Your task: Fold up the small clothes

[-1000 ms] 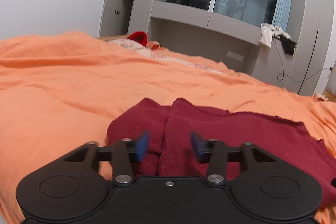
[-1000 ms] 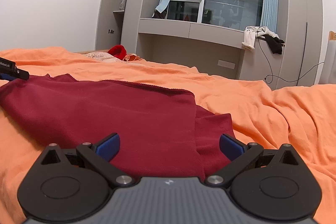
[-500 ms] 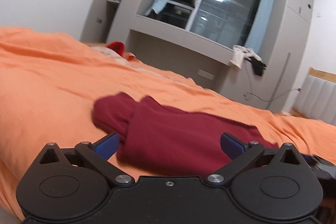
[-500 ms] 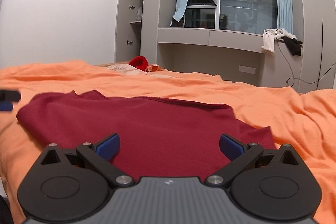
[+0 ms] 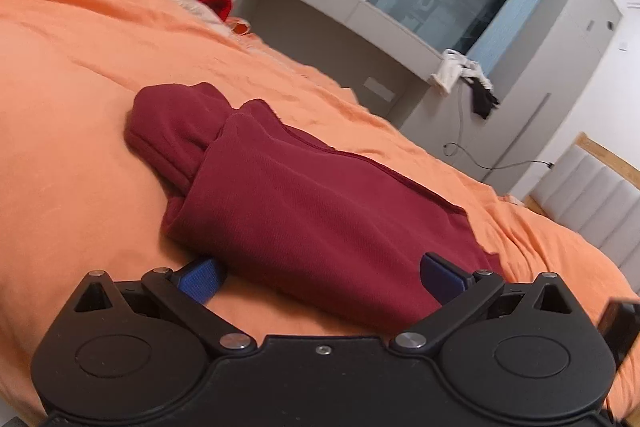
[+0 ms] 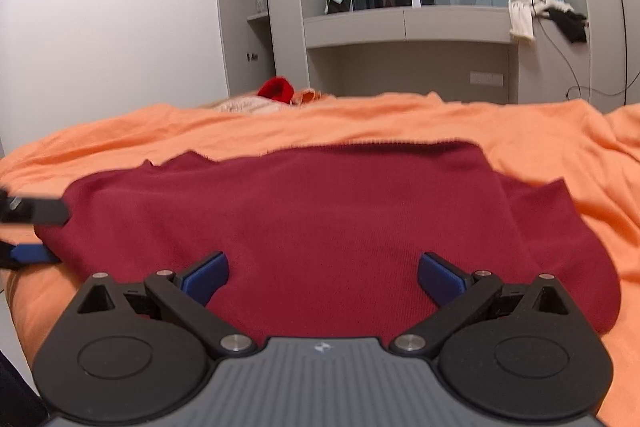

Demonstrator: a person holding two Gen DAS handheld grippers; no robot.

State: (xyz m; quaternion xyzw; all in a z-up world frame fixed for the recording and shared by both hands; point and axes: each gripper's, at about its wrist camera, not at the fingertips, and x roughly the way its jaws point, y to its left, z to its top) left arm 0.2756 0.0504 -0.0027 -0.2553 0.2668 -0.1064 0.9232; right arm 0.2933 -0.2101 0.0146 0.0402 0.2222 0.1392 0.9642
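A dark red garment lies folded flat on the orange bed cover; it also shows in the right wrist view. My left gripper is open, its blue fingertips straddling the garment's near left end. My right gripper is open over the garment's near edge, holding nothing. The left gripper's fingers show at the far left of the right wrist view, by the garment's left end.
A red item and other clothes lie at the bed's far edge. Grey built-in cabinets and a window ledge with draped clothes stand behind. A padded headboard is at right.
The left gripper opened and let go of the garment, pulled back, then came in low at its left end, tilted. The right gripper drew back slightly and stayed open.
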